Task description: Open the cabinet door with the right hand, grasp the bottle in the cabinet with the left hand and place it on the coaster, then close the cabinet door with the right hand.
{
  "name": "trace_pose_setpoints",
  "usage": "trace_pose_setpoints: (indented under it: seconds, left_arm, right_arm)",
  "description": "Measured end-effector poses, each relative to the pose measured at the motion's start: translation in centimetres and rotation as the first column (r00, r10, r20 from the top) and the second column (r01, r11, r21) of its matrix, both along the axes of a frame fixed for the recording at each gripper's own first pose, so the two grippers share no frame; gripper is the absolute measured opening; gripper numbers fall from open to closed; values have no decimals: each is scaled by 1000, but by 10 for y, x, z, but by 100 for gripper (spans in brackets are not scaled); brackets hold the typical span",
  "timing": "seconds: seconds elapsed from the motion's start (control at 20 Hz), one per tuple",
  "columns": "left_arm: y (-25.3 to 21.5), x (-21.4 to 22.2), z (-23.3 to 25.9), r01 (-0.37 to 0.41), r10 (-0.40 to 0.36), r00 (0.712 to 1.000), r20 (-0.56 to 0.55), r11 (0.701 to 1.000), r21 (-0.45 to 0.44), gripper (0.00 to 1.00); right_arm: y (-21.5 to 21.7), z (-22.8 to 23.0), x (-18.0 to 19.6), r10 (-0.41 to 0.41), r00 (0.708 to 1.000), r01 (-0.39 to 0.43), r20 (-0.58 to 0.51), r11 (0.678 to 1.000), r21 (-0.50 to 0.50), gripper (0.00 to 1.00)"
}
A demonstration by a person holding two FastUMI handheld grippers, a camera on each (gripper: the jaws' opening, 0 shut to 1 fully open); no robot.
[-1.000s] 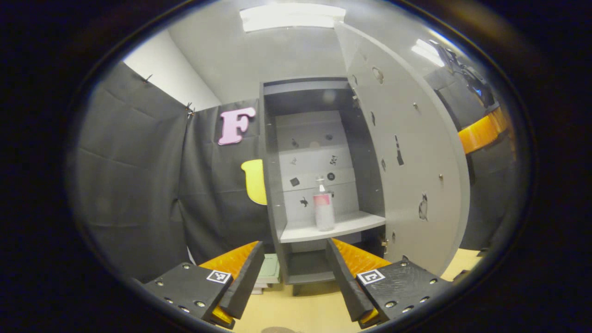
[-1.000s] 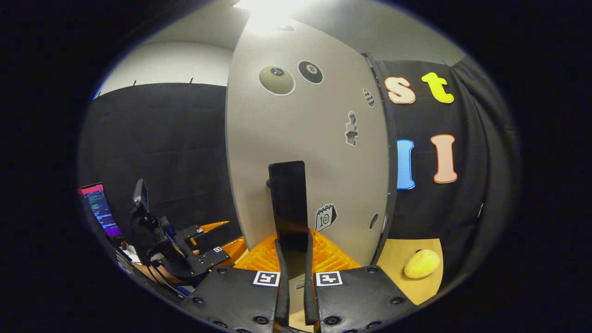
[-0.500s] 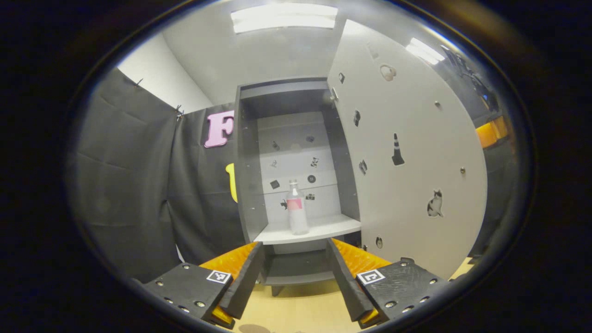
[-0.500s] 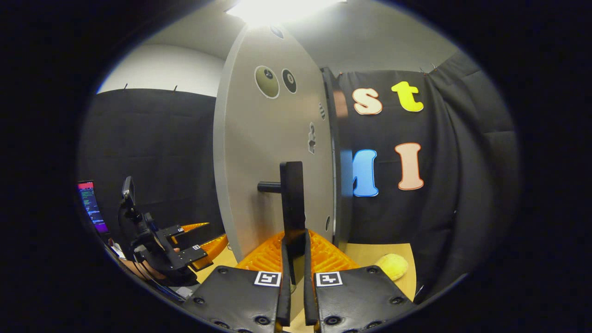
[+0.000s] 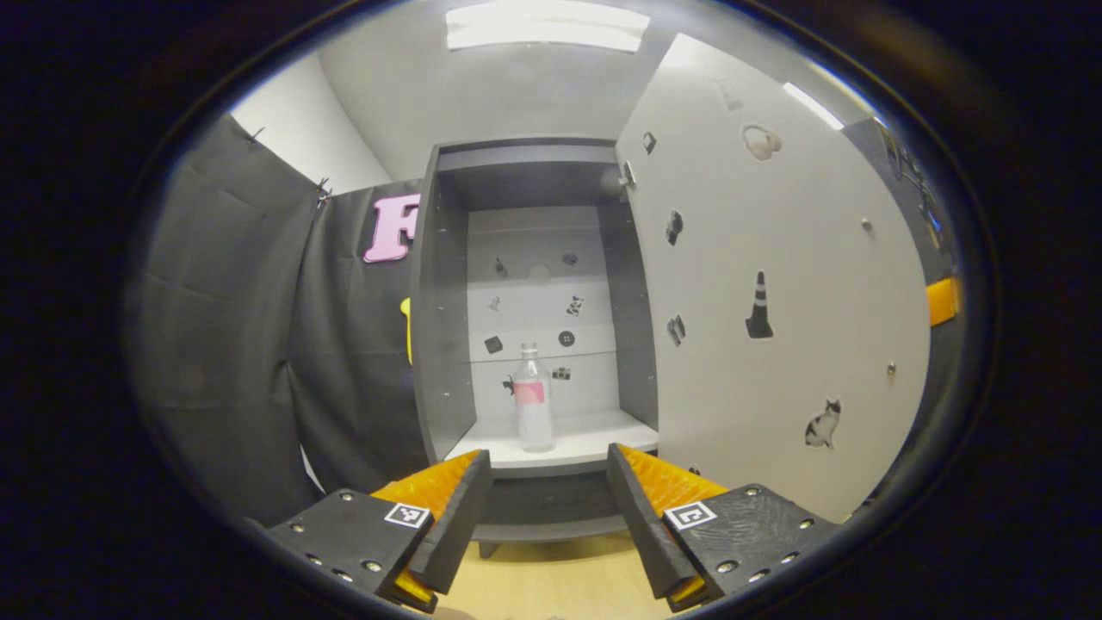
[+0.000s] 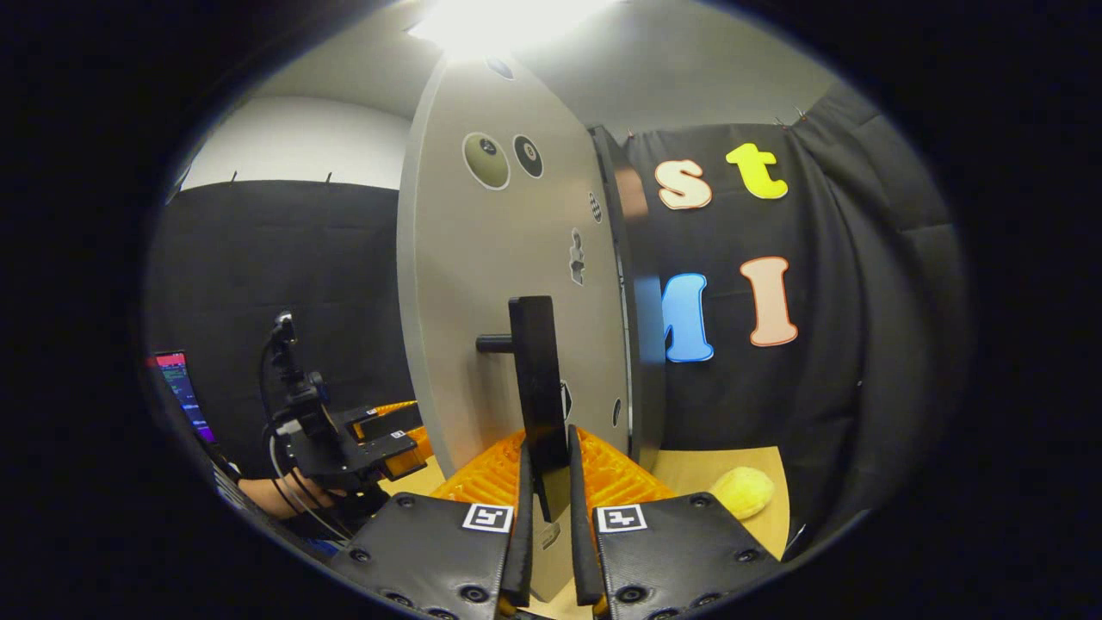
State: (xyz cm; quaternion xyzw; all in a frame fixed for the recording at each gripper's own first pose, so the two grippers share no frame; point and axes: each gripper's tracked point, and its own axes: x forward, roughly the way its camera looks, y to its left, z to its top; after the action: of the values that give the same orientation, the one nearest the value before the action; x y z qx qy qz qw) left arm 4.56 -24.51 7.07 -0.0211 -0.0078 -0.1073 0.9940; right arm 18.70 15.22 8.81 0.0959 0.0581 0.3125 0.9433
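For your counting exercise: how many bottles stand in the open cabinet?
1: the bottle stands upright on the cabinet's shelf, ahead of the open left gripper. The lower compartment is partly hidden.

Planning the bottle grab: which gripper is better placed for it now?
Left. The left gripper is open and faces the bottle on the shelf, nothing between. The right gripper is shut on the door handle.

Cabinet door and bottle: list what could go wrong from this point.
1. The right gripper is clamped on the door handle; if it lets go early, the cabinet door might swing into the reach path.
2. The bottle is tall and slim on the shelf; the open left gripper, coming in off-centre, could tip it.
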Motion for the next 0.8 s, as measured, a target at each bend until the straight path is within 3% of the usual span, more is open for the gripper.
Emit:
trace_pose_setpoints:
  seconds: [0.15,0.35,0.4,0.5,0.6,0.7,0.8]
  left_arm:
    - [10,28,8,1,-1,1000,-3,1000,-15,81]
    - [12,63,18,31,-32,999,-6,999,-41,81]
    - [13,72,21,38,-38,999,-5,998,-41,81]
    - [12,92,28,44,-44,999,6,998,-35,81]
    - [10,112,32,48,-48,999,19,999,-20,81]
    - [4,131,34,61,-61,998,33,998,5,81]
    - [1,141,32,66,-67,997,33,997,29,81]
  right_arm:
    - [-26,2,-21,-23,1000,24,-16,999,42,23]
    - [-94,-7,-15,-276,961,276,0,961,-11,23]
    - [-105,-9,-10,-327,945,327,-4,945,-12,31]
    - [-133,-16,-1,-441,897,441,-4,897,-19,63]
    - [-168,-29,11,-581,814,581,14,812,-52,98]
    - [-185,-44,13,-651,758,651,17,755,-80,98]
    - [-183,-52,17,-660,751,658,14,748,-84,98]
